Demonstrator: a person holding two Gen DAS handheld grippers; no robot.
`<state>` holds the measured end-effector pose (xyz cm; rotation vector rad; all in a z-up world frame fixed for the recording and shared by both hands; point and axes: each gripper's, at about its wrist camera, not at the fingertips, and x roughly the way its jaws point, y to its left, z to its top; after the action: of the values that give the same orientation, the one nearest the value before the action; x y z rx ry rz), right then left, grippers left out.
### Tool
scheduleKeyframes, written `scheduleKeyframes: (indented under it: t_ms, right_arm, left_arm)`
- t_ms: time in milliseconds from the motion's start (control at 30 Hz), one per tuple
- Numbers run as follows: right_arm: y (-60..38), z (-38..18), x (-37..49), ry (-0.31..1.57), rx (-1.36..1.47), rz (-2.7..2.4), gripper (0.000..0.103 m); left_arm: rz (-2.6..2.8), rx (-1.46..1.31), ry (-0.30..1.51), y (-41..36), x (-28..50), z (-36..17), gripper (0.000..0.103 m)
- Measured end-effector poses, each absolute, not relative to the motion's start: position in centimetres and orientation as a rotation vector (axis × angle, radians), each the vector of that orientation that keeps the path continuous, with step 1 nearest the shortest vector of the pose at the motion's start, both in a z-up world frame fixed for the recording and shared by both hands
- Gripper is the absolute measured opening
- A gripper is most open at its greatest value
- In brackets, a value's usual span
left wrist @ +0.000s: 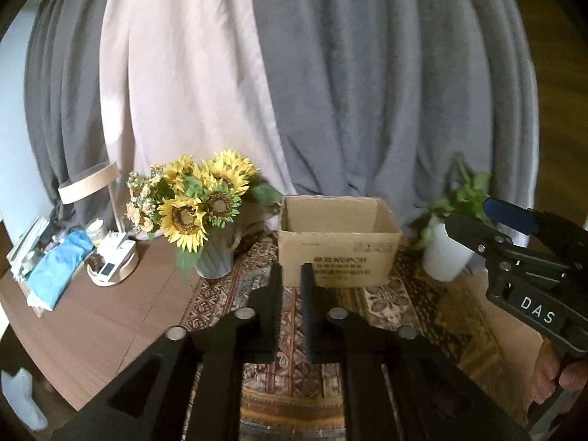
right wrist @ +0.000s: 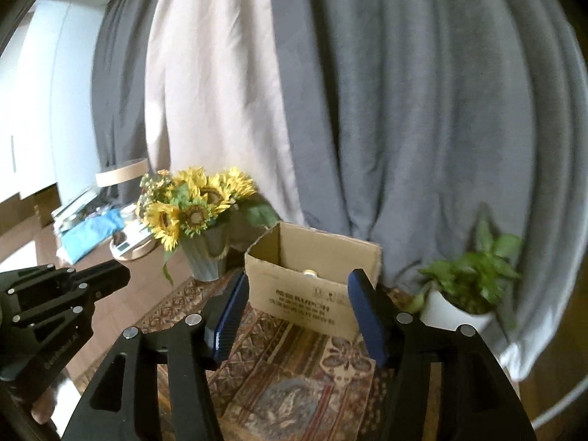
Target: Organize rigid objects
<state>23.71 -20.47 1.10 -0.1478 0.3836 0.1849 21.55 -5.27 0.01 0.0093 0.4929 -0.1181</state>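
While the cardboard box (right wrist: 305,294) hides its contents, left claw (left wrist: 292,275) nearly closed, right claw (right wrist: 297,316) spread.

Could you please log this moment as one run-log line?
left tool: nearly shut, empty | right tool: open, empty | cardboard box: upright on patterned cloth, open top, small object inside | both tools short of box

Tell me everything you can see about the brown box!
The cardboard box is plain brown corrugated card with dark printed writing on its front. It stands upright and open-topped on the patterned rug, its flaps standing up. It sits between the sunflower vase and the white plant pot, in front of grey curtains. Something small and pale shows inside; what it is cannot be told. Neither tool touches it.
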Motion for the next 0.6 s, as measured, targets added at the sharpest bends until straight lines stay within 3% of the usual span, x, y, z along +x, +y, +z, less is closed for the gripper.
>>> scheduleKeyframes:
  t_ms: [33, 67, 167, 233, 400, 600]
  right_arm:
    - [-20.3, 1.2, 22.5, 0.379, -0.141, 0.165, 0.06]
    - [-20.0, 1.2, 21.5, 0.374, -0.137, 0.144, 0.064]
    - [-19.2, 1.1, 18.1, 0.353, -0.137, 0.074, 0.072]
    - [-18.8, 1.2, 16.1, 0.338, -0.14, 0.035, 0.074]
    - [-18.1, 1.6, 12.4, 0.304, -0.139, -0.032, 0.084]
    - [-18.3, 1.8, 8.7, 0.262, -0.135, -0.119, 0.093]
  left_arm:
    - [-0.129, 0.014, 0.488, -5.0, 20.8, 0.1, 0.031]
    - [-0.131, 0.018, 0.478, -4.7, 19.9, 0.2, 0.035]
    - [-0.137, 0.026, 0.442, -4.1, 17.5, 0.5, 0.041]
    - [-0.157, 0.016, 0.436, -3.7, 16.1, 0.7, 0.058]
    - [-0.168, 0.001, 0.4, -3.0, 13.1, 1.2, 0.087]
    - [-0.137, 0.026, 0.337, -2.9, 9.6, 1.8, 0.1]
